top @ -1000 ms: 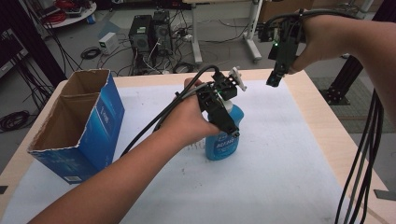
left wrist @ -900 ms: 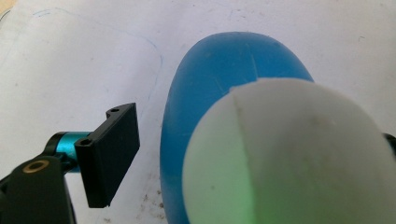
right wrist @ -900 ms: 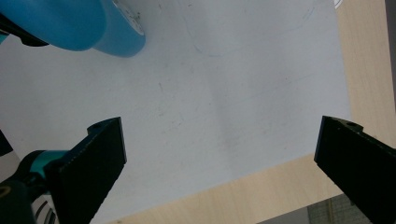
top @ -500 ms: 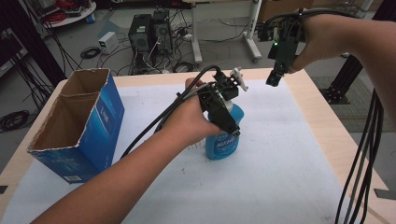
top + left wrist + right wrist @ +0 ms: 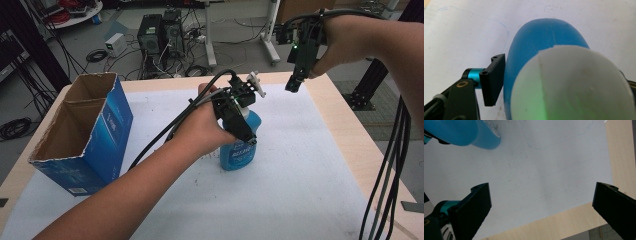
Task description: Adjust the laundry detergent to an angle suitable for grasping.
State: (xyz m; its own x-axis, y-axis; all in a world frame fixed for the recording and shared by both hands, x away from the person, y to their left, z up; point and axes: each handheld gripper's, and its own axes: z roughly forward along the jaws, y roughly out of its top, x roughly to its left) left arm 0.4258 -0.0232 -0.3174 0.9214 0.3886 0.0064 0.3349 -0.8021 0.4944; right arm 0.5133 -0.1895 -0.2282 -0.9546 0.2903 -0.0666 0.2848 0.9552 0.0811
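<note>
blue spray bottle stands upright, white nozzle pointing right and away

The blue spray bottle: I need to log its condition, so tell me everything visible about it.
The blue spray bottle stands upright on the white table cover. It looks like translucent blue plastic with a printed label and a white trigger head. The left hand-held gripper has just been closing its jaws around its body; one pad lies against its side.

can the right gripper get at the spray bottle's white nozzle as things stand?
Probably yes. The right gripper hangs open above the table's far right part, and the white nozzle pokes out toward it with clear air between. The left gripper, whose jaws have just been closing, clamps the spray bottle lower down.
</note>
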